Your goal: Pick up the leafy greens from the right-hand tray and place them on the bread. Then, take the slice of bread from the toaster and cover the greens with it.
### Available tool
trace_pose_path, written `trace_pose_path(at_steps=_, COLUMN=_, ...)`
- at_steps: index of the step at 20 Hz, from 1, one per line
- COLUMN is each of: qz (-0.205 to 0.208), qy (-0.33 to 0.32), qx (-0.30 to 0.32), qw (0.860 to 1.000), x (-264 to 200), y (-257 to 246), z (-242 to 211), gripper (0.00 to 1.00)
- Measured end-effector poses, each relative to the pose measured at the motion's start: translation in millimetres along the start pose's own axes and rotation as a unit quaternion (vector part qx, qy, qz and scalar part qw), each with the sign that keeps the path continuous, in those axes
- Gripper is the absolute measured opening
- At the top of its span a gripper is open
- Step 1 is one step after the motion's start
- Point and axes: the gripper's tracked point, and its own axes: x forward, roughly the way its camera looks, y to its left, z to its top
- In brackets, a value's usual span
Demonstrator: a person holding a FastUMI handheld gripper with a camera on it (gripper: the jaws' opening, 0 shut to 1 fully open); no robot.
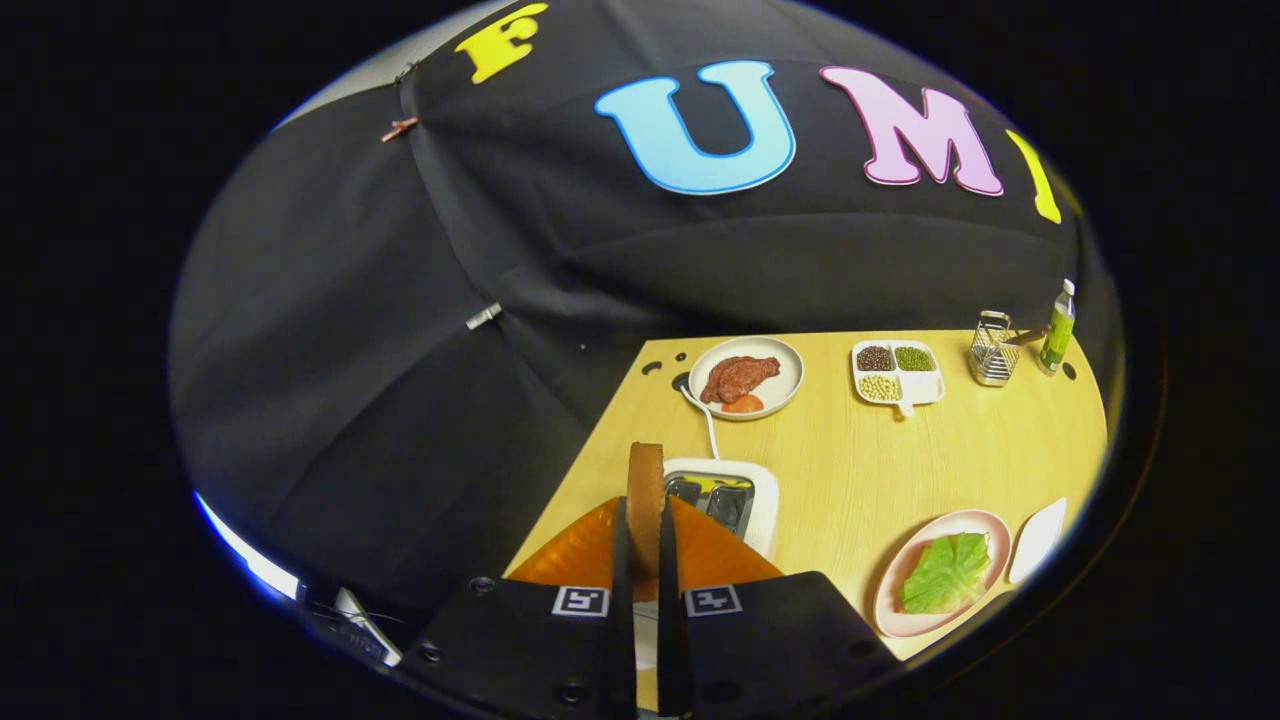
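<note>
A slice of brown bread (645, 495) stands on edge, clamped between the two fingers of the claw (645, 560), lifted above the white toaster (735, 500) it belongs to. The toaster sits on the wooden counter (850, 460) just beyond and a little to the right of the fingers, its slots open to the top and a white cord running from it toward the far edge.

To the right of the toaster, a pink plate (985, 522) holds a leafy green lettuce leaf (945, 572); the leaf seems to cover whatever lies under it, so I cannot tell whether a bread slice is beneath. That plate looks like the target for the held slice. A white dish (1038, 540) lies just beyond the pink plate, further from the toaster.

To do this step well, the slice likely needs carrying right from the toaster, tipping from upright to flat, and lowering squarely over the leaf before the fingers part, so the greens do not slide off.

Behind the toaster sits a white plate of brown meat (745, 377). To the right of that are a divided dish of beans (897, 372), a wire basket (993, 350) and a green bottle (1058, 328).
</note>
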Motion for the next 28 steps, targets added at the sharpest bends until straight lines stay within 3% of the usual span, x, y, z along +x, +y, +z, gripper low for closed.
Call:
trace_pose_path(at_steps=5, qz=-0.010, qy=-0.033, qx=0.009, qw=0.999, x=-57.1, y=-68.4, z=34.3, gripper=0.13)
trace_pose_path(at_steps=14, qz=-0.127, qy=-0.038, qx=0.003, qw=0.991, x=-128.6, y=-234.8, z=5.1, gripper=0.13)
trace_pose_path(at_steps=20, qz=-0.152, qy=0.004, qx=0.006, qw=0.988, x=-109.3, y=-278.3, z=-46.8, gripper=0.13)
trace_pose_path(at_steps=28, qz=-0.103, qy=0.030, qx=0.094, qw=0.990, x=-59.6, y=-279.0, z=-93.0, gripper=0.13)
